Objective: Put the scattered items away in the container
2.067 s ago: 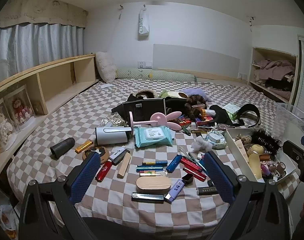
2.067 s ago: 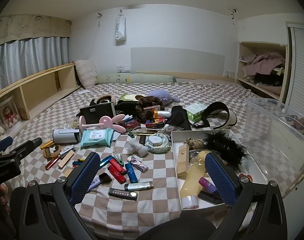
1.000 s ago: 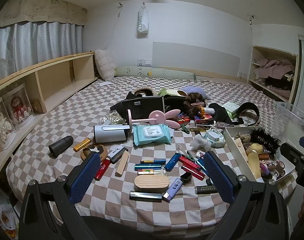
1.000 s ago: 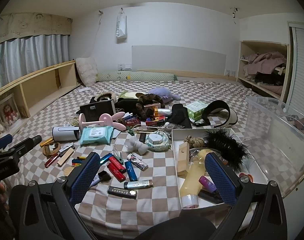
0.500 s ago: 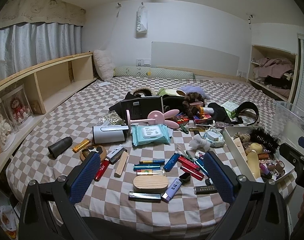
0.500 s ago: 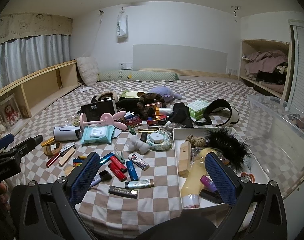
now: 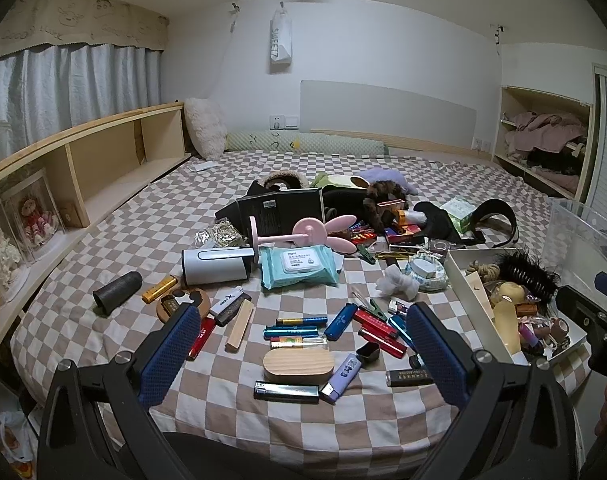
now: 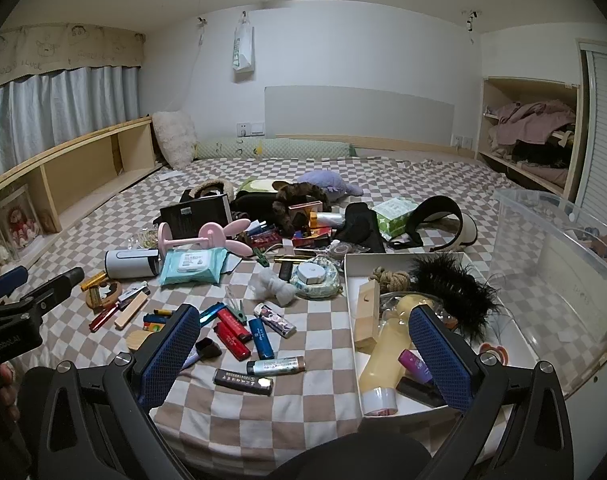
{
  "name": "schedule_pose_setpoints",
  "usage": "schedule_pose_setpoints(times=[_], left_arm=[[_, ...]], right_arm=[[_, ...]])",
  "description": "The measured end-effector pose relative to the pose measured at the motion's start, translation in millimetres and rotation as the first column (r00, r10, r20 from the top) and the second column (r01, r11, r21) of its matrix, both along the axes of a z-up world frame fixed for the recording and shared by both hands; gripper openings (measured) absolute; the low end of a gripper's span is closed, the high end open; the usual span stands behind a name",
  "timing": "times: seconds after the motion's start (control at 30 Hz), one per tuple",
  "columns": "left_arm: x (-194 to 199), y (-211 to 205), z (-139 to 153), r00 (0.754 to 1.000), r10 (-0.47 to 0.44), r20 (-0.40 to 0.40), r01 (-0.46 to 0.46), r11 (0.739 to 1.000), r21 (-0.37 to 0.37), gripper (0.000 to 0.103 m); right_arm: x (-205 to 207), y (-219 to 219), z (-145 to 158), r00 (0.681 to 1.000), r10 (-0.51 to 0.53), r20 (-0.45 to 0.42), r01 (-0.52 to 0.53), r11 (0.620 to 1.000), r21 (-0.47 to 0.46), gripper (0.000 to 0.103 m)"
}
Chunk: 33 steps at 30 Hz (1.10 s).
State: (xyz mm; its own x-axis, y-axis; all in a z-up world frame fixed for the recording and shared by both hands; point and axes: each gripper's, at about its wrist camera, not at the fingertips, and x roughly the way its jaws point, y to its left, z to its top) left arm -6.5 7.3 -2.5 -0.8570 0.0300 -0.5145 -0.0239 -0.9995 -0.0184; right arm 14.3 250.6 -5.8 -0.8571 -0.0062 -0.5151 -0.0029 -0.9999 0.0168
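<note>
Both grippers up over the near edge of the bed [image 7: 115, 232], nothing touched. Left gripper [image 7: 303, 344]: jaws spread wide, empty, blue pads [image 7: 165, 350] framing the small-item pile. Right gripper [image 8: 299, 344]: same, wide and empty.

Left wrist view:
- wooden oval [image 7: 298, 365] dead centre between the fingers, black lighter [image 7: 286, 391] just at its 6 o'clock, lilac lighter [image 7: 340, 372] touching-close at 3.
- pens [image 7: 295, 327] stacked at 12 of the oval; red lighters [image 7: 379, 330] at 2.
- wipes pack [image 7: 299, 266] further up at 12, white cylinder [image 7: 217, 265] beside it at 9, pink fan [image 7: 303, 234] lying just behind.
- black cup [image 7: 117, 292] on its side, well out at 10.
- white tray [image 7: 473, 294] at 3, already holding a yellow bottle [image 7: 505, 320] and black feathers [image 7: 523, 270].

Right wrist view:
- tray [image 8: 353, 312] straight ahead to 2 o'clock, yellow bottle [image 8: 383, 354] lying along it.
- clear bin [image 8: 543, 248] at 3, beside the tray; looks mostly bare, contents at the far end unclear.
- blue lighter [image 8: 261, 338] and red lighters [image 8: 231, 334] between the fingers; silver tube [image 8: 275, 365] and black stick [image 8: 242, 382] nearer the edge.
- left gripper's body shows at 9.
</note>
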Motion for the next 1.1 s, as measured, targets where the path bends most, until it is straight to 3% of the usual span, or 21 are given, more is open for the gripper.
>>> schedule_pose_setpoints(times=[0.3,0.53,0.67,0.9,1.1], left_arm=[[-4,1,-7,1.0,0.003,0.006,-0.003,1.0,-0.009,0.103],[-7,-7,-12,1.0,-0.01,0.0,0.01,0.999,0.033,0.103],[-11,-13,-13,1.0,0.027,-0.008,-0.027,0.999,0.041,0.103],[-24,-37,-14,1.0,-0.016,0.016,0.014,0.991,0.134,0.103],[-37,-56,-17,0.999,0.0,0.05,-0.008,0.985,0.171,0.103]], right_arm=[[-3,-2,-7,1.0,0.011,0.01,-0.011,1.0,0.013,0.103],[-9,-2,-15,0.999,0.029,0.015,-0.029,0.999,-0.016,0.103],[-14,-7,-24,0.998,0.053,0.018,-0.053,0.998,-0.017,0.103],[-24,-18,-37,0.994,0.104,-0.008,-0.105,0.994,-0.027,0.103],[-49,-32,-52,0.989,0.143,0.046,-0.142,0.99,-0.028,0.103]])
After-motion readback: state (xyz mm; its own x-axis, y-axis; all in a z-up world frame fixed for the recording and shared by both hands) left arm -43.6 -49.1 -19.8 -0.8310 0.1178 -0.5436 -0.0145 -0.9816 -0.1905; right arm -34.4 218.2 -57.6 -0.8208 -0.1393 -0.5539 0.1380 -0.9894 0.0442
